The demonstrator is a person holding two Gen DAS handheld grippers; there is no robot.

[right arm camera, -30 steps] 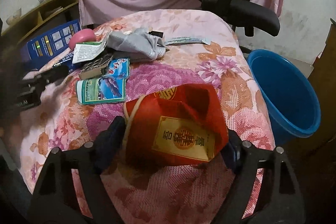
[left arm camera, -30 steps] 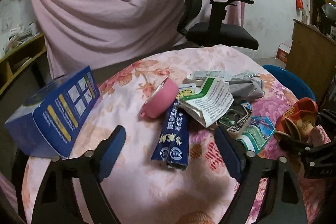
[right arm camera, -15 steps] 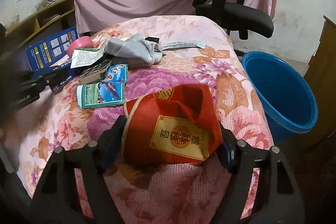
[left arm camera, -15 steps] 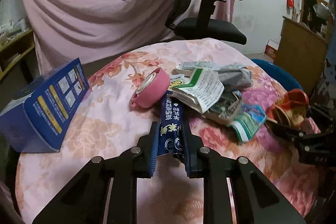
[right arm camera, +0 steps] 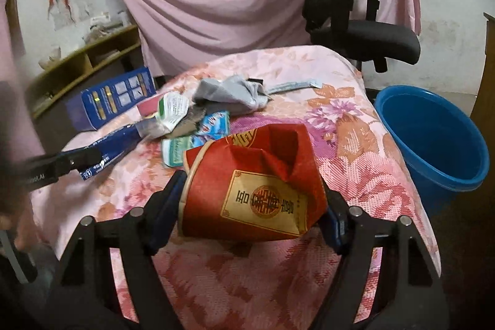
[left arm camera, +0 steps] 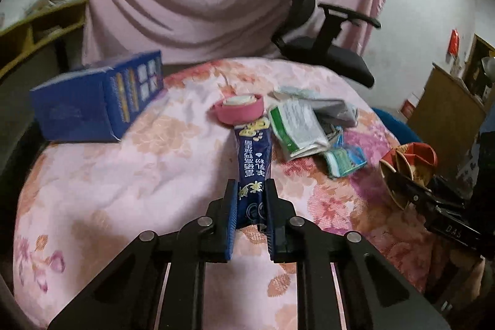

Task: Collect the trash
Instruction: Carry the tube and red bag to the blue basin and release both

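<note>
Left gripper (left arm camera: 251,190): jaws just closed, clamped on the near end of the blue sachet (left arm camera: 253,156), which points toward the pink tape roll (left arm camera: 239,110). Right gripper (right arm camera: 252,200): jaws wide, pads pressed on both sides of the crushed red cup (right arm camera: 250,178) above the floral tablecloth (right arm camera: 355,175). Blue bucket (right arm camera: 433,144) stands just beside the table, right.
</note>
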